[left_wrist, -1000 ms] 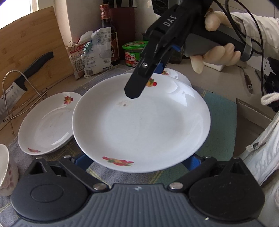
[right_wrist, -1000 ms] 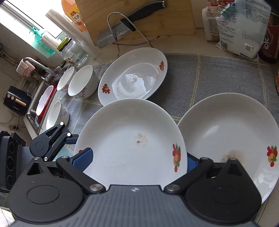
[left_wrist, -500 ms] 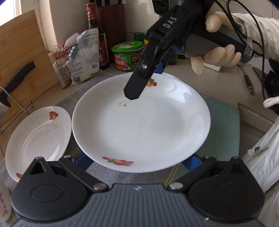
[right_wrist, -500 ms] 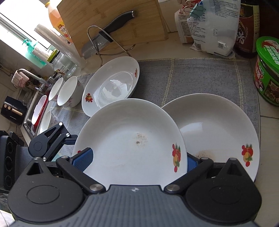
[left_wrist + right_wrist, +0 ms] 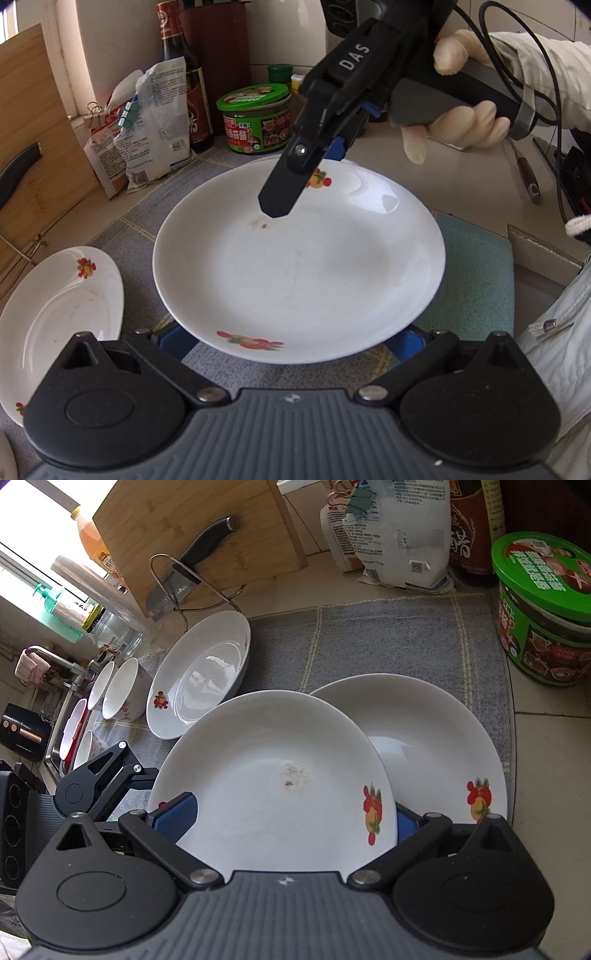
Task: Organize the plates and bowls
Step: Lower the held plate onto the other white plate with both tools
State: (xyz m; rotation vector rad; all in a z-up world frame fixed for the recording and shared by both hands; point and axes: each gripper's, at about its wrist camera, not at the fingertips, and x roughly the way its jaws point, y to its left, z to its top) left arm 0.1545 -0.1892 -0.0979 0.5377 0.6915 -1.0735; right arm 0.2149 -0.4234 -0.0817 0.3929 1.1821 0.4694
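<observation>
**One plate held at both rims above the grey mat**

Far left in the right wrist view, three bowls (image 5: 122, 688) stand in a cluster at the mat's edge by the sink. Just right of them an empty plate (image 5: 201, 675) with a fruit motif lies on the grey mat (image 5: 369, 638), which covers the table (image 5: 546, 746). Behind it a cleaver (image 5: 184, 579) hangs in a wire stand against a bamboo cutting board (image 5: 192, 531).

Next comes the held plate (image 5: 299, 273), white, with red fruit prints on its rim and a small brown stain near its centre. The left gripper (image 5: 290, 341) has its blue-padded jaws set at either side of the plate's near rim, gripping it. At the opposite rim, the right gripper (image 5: 295, 177) reaches in from above, one black finger lying over the plate's face and its blue pad below the rim; its own camera shows both pads against the plate's edges, so its jaws are likewise clamped on the plate. A gloved hand (image 5: 458, 122) holds that gripper's handle.

Right of and partly under the held plate lies a third plate (image 5: 432, 746), flat on the mat. Beyond it stand clipped bags (image 5: 388, 535), a dark sauce bottle (image 5: 472, 528) and a green-lidded tub (image 5: 543, 609). A teal cloth (image 5: 476, 284) lies at the mat's right end.
</observation>
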